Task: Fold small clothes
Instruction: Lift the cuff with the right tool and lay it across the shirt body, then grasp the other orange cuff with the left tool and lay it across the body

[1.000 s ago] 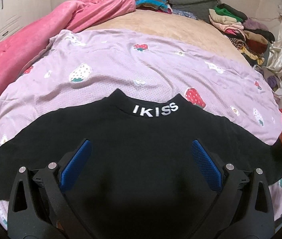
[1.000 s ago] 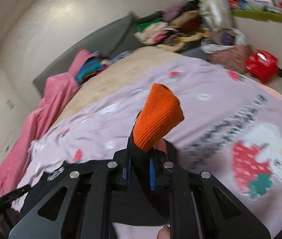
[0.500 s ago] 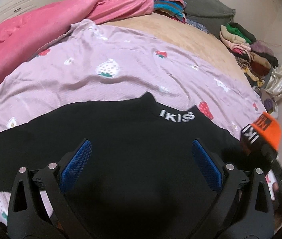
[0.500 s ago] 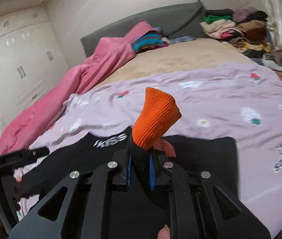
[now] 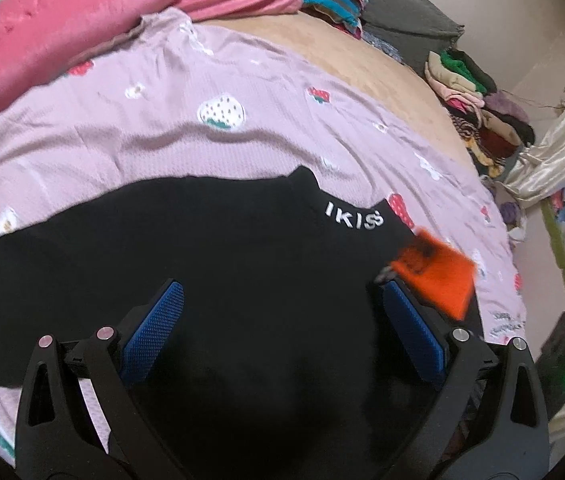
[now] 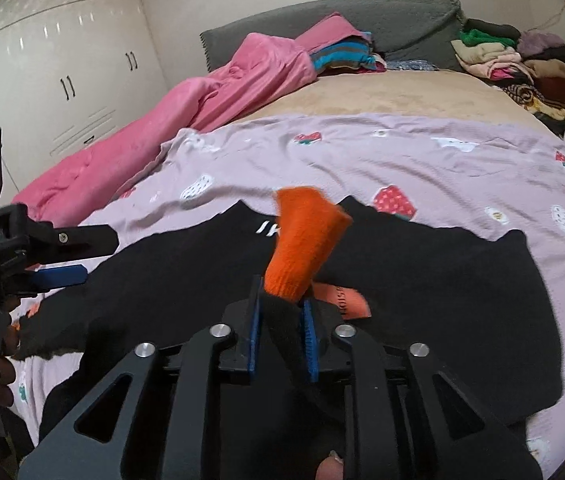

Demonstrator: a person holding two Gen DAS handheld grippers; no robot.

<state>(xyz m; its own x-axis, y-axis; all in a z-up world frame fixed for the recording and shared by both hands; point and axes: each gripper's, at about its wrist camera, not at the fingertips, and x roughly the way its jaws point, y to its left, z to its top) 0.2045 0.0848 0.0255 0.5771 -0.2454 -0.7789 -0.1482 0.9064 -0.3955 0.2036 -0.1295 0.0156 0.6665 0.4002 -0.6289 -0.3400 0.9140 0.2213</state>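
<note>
Garment: we have the black top (image 5: 242,280) spread flat on the lilac strawberry sheet (image 5: 162,132) of the bed, collar away from us.
Right hand-held gripper (image 6: 281,320): its jaws are opening around the sleeve end, the orange cuff (image 6: 302,244) standing up between the pads.
Left hand-held gripper (image 5: 282,332): wide, empty, hovering over the body.
Handling: we judge it soft, light and limp; take cuffs, hem or shoulder seams.

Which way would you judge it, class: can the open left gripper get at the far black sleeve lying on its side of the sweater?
Probably yes: the left gripper is open and empty over the black sweater, with nothing lying on that sleeve.
</note>
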